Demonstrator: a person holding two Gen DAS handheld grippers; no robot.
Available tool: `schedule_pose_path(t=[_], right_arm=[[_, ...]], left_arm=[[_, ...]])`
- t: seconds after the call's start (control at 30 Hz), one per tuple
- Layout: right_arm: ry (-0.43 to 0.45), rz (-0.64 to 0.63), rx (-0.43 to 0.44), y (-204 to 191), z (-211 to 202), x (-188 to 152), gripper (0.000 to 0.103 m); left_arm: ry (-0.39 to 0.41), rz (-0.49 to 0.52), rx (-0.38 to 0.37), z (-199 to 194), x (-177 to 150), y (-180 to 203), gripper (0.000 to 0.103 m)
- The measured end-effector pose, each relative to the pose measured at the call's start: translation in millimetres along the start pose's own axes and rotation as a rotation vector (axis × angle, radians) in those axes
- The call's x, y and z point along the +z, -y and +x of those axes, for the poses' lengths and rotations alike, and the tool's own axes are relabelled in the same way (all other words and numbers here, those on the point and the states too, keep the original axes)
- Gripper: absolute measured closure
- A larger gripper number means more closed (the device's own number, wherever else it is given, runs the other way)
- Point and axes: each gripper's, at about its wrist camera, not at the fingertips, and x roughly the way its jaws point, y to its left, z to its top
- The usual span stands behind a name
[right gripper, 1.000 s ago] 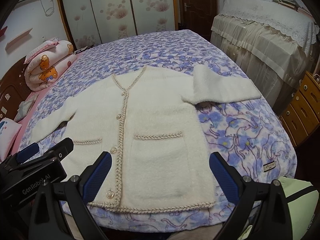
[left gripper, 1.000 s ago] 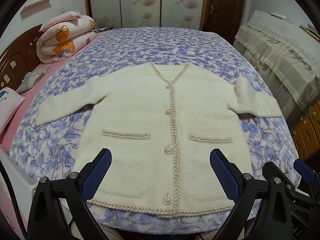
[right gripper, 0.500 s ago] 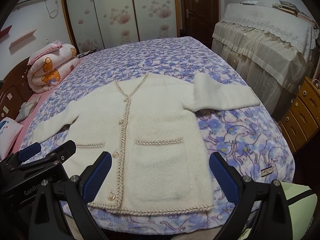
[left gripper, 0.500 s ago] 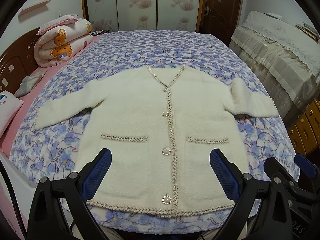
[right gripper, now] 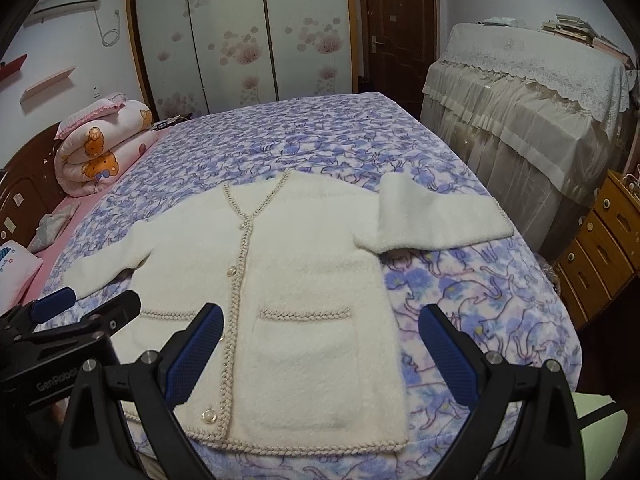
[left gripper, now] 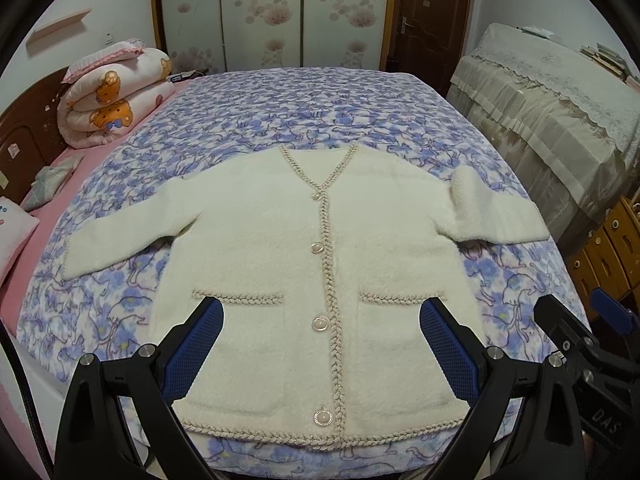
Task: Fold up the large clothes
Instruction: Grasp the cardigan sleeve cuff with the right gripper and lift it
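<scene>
The left gripper [left gripper: 320, 336] hangs above the hem with its blue pads spread wide, holding nothing; the right gripper [right gripper: 322, 338] is likewise spread and empty; the cream cardigan [left gripper: 280, 248] lies flat, buttoned, front up on the floral bedspread [left gripper: 280, 112], sleeves out to either side.

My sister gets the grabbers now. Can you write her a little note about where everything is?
Left gripper: open, empty, above the cardigan's lower front.
Right gripper: open, empty, above the cardigan's right pocket side.
Cream cardigan: lies flat, face up and buttoned on the blue floral bedspread, hem nearest you.
Left sleeve: spread out to the side.
Right sleeve: out sideways, bunched near the shoulder.
Done: cardigan laid out. No fold made.
Left: fold both sleeves in, then fold the body.
</scene>
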Motion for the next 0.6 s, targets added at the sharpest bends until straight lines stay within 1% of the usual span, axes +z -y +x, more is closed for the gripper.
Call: schedule_pose_path(t=[0.07, 0.13, 0.17, 0.2, 0.3, 0.4, 0.5, 0.53, 0.6], right_arm=[[-0.012, 0.010, 0.001, 7, 6, 6, 0.004], [-0.020, 0.015, -0.023, 14, 13, 13, 0.004], [-0.010, 0.021, -0.025, 17, 14, 16, 0.004], [-0.005, 0.022, -0.045, 21, 17, 20, 0.004], [0.021, 0.034, -0.077, 32, 20, 34, 0.004], [0.043, 0.055, -0.098, 45, 26, 48, 0.004], [0.066, 0.045, -0.117, 56, 30, 62, 0.004], [0.073, 0.030, -0.141, 59, 30, 67, 0.004], [0.095, 0.026, -0.156, 66, 36, 76, 0.004]], left_arm=[[0.010, -0.004, -0.024, 2, 6, -1, 0.005], [0.034, 0.007, -0.080, 4, 16, -4, 0.005], [0.039, 0.016, -0.098, 6, 21, -4, 0.005], [0.041, 0.031, -0.117, 8, 28, -4, 0.005], [0.054, 0.051, -0.124, 15, 49, -1, 0.005], [0.056, 0.055, -0.170, 26, 73, 2, 0.005], [0.054, 0.048, -0.196, 37, 95, 10, 0.005], [0.050, 0.049, -0.206, 40, 102, 13, 0.005], [0.059, 0.056, -0.222, 45, 116, 20, 0.005]])
